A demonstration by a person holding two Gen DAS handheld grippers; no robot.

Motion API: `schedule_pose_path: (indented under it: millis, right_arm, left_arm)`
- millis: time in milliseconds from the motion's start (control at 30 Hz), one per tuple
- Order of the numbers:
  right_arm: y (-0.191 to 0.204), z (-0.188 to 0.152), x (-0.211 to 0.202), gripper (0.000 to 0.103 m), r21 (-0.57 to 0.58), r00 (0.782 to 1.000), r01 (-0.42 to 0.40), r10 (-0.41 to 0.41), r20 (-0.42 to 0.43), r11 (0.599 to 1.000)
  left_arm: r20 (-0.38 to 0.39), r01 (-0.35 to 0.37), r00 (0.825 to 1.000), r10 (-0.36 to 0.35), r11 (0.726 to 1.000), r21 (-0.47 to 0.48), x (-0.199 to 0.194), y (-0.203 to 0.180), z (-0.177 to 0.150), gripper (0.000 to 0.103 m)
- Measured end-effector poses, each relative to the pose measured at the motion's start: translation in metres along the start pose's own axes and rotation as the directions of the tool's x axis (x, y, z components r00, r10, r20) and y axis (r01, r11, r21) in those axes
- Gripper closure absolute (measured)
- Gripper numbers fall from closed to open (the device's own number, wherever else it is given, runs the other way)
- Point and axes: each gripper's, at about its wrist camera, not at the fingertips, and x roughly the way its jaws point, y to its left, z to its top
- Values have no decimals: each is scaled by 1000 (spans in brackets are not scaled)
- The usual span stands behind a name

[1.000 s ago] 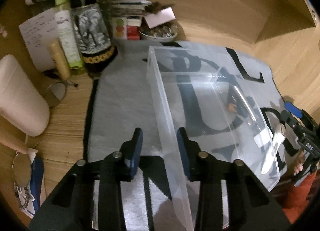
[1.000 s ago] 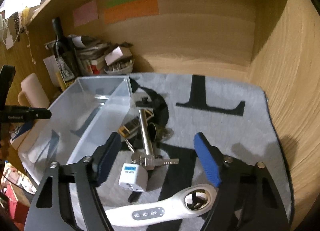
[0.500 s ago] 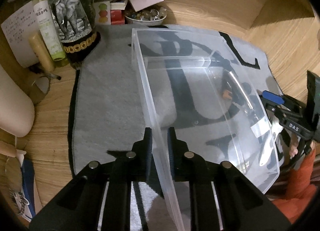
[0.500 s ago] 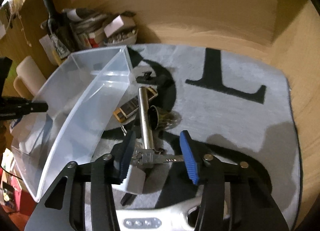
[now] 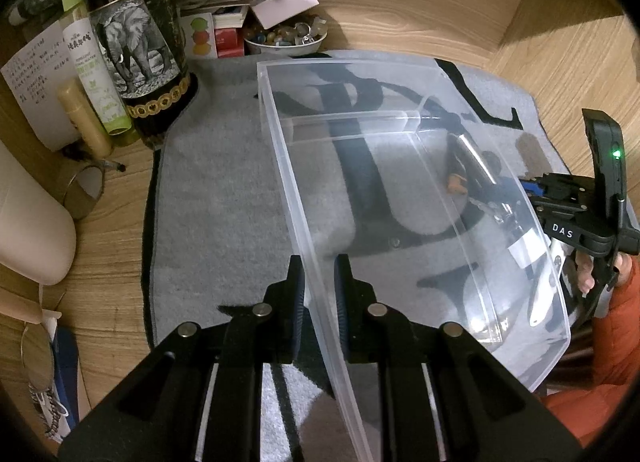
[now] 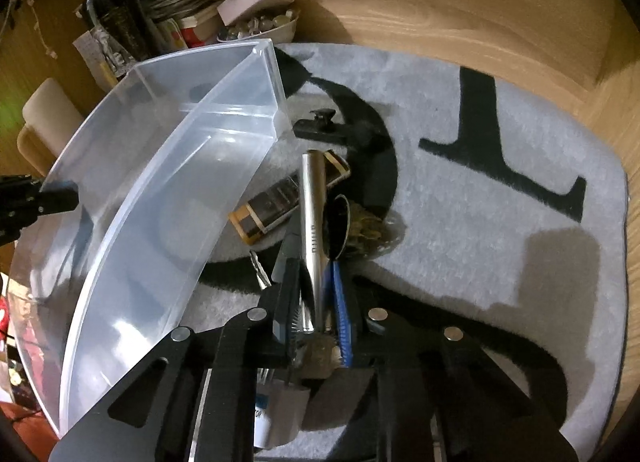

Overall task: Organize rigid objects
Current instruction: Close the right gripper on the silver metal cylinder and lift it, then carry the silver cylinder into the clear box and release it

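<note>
One clear plastic bin point(image 5: 420, 198), tilted over the grey rug point(image 5: 224, 198) and holding nothing, pinched at its near wall by the left gripper point(image 5: 319, 294). Pressed together on one silver metal tube point(image 6: 313, 222), the right gripper point(image 6: 316, 302), just beside the bin amid a black-and-gold case point(image 6: 276, 202), one white plug point(image 6: 280, 414) and keys. Only from the left wrist: one elephant-label bottle point(image 5: 140, 58), one bowl of trinkets point(image 5: 284, 40).

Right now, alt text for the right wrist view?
The right tool is shut on the near end of a silver metal tube lying on a grey rug. A small pile sits around it: a gold-trimmed dark case, a black clip, keys. To the left, a clear plastic bin is tipped up.
</note>
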Motion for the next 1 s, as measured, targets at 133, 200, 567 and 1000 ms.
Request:
schedule_pose_path:
  millis: [133,200,567,1000]
  right_arm:
    - [2,-3,-4,89,-7,999,18,-18,29,1000]
    - [2,-5,-10,88,-6,998,25,-24,49,1000]
    - [12,4,-58,88,-17,982,52,-48,180,998]
    - [41,20,-110,89,-53,940,79,-56,336,995]
  left_arm:
    - [4,-7,1000,7,1000,4,0,-1,0,88]
    - [6,-11,1000,11,1000,5,0,-1,0,89]
    - [20,-23,1000,23,1000,10,-1,-3,-1,89]
    - [41,-24,999,24,1000,13,-2,-3,-2,89]
